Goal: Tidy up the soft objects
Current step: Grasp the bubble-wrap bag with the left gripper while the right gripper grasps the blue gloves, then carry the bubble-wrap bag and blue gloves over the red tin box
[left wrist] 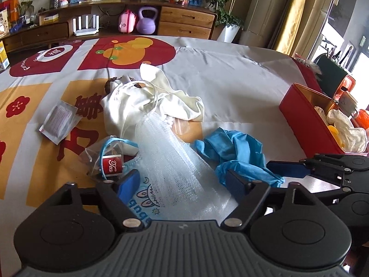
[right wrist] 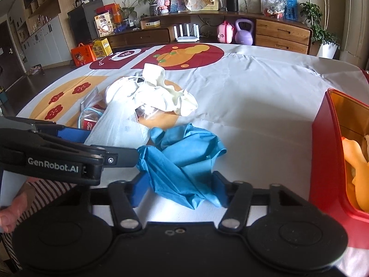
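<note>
Left gripper (left wrist: 182,182): held open around mesh (left wrist: 170,161) | right gripper (right wrist: 180,187): held open around blue cloth (right wrist: 182,159) | red box (right wrist: 327,152): seen rightward

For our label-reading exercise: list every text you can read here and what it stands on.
"Tea": red tag in the mesh pouch.
"GenRobot.AI": left gripper side.
Tablecloth characters, face mask print, sachet and yellow carton: not legible.

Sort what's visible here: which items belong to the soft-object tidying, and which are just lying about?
Job items: blue cloth, white mesh, cream cloth, red box, both hand-held grippers.
Lying about: tea bag, white sachet, purple kettlebell, router.
</note>
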A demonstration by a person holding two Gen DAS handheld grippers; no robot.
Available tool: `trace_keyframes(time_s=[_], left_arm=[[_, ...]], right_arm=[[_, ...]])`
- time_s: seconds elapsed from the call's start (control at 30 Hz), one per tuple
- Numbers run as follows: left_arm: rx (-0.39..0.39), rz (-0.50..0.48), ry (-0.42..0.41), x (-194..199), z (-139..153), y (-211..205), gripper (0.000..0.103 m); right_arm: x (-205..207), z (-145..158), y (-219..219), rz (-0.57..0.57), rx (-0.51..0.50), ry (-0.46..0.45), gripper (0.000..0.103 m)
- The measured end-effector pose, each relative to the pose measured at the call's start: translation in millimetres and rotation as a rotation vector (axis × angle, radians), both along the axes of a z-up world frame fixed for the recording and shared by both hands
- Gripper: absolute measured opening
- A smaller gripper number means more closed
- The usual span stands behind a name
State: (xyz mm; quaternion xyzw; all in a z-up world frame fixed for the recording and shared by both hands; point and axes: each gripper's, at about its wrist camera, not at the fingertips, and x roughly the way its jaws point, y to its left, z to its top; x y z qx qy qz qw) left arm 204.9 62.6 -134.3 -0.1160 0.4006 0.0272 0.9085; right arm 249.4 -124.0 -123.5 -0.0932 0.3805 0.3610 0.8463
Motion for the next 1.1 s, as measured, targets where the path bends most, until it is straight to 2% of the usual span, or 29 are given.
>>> trace_keyframes(time_s=[0.03,0.1,0.2,0.37,0.43,0.5,0.6,0.87,1.1], left_arm=[[-0.008,-0.004,0.000,0.4,-0.1,0.2,0.074],[-0.019,-0.001,0.000,0.4,-0.2,0.7,0.061],[-0.031,-0.006,0.002,1.0,-0.3,1.0,0.049],[-0.013,-0.005,0.010,1.5,-0.8,-1.0,0.034],[-0.010,-0.009,0.006,0.7,0.1,-2.2,0.033],[0.012,-0.012,0.006,-0.1,1.1,-5.4,0.028],[0.046,-0.019,0.005,-1.3,3.5,-9.9,0.027],[0.058,-0.051,-0.028,-8.6,16.0,-17.6,0.018],[0.051,-0.081,-0.046,-15.8,28.9,-26.9,0.015]], right_arm=[[0.2,-0.3,-0.4,-0.002,0.001,0.000,0.051],[1.0,-0.7,-2.2,-0.009,0.002,-0.003,0.043],[3.7,-0.8,-6.7,-0.029,0.014,0.003,0.035],[6.5,-0.1,-15.1,-0.064,0.046,0.022,0.022],[5.3,1.2,-17.2,-0.077,0.044,0.016,0.019],[4.3,2.4,-19.8,-0.088,0.047,0.017,0.014],[1.9,5.3,-24.2,-0.108,0.052,0.015,0.011],[-9.2,23.2,-39.5,-0.142,0.086,0.003,0.008],[-22.9,45.8,-54.6,-0.160,0.122,-0.023,0.008]])
